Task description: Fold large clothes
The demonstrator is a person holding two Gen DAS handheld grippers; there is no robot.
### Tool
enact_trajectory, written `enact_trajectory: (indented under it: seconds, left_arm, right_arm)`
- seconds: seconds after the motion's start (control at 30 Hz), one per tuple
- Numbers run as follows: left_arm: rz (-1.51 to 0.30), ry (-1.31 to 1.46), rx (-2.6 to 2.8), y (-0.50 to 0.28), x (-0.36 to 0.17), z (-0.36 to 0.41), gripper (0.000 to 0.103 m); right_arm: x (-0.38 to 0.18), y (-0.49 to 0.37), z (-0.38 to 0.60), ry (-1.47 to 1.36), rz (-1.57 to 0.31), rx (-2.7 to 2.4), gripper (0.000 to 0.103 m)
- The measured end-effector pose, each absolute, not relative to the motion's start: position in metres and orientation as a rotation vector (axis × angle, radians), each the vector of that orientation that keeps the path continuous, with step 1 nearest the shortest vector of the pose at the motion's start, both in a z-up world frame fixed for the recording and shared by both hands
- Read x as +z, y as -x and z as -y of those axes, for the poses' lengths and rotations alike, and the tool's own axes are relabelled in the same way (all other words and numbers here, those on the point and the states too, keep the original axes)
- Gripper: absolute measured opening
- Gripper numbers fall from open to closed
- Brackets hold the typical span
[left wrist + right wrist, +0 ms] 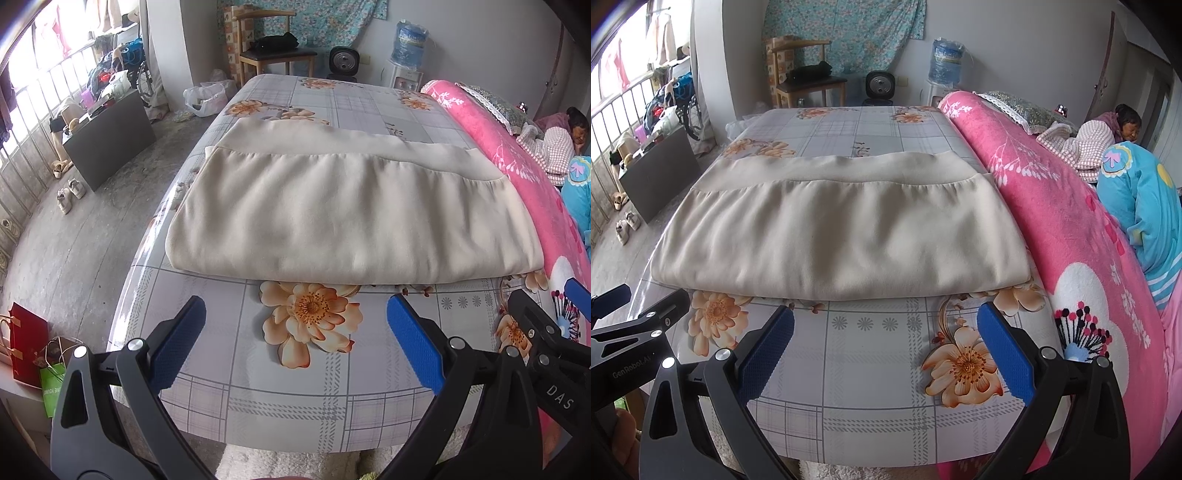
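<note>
Two tools, the left tool [295,339] and the right tool [885,341], are held wide open and empty, probably to approach the near fold. The beige garment [332,214] is laid folded at 12 o'clock on the desk [295,406].

Your garment [351,206] is plain cream-beige. It lies on a grey plaid worktop [295,387] printed with orange flowers. Your claws' pads [413,339] are blue on black frames. Beside you, the blanket [1052,206] is hot pink with white sprigs.
</note>
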State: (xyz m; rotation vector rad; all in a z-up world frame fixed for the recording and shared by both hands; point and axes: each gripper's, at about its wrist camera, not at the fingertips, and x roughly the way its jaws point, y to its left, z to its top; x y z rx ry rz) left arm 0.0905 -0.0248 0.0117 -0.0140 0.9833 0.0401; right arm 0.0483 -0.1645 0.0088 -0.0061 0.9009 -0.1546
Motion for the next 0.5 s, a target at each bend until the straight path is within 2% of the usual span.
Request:
enact_trajectory:
  seconds: [0.5]
  left_arm:
    - [-0.978,0.014,0.034,-0.0919,0.0108,0.0268,0.095]
  right_arm:
    - [0.0097,-0.0483,0.1644,0.005,-0.899,-0.157,0.097]
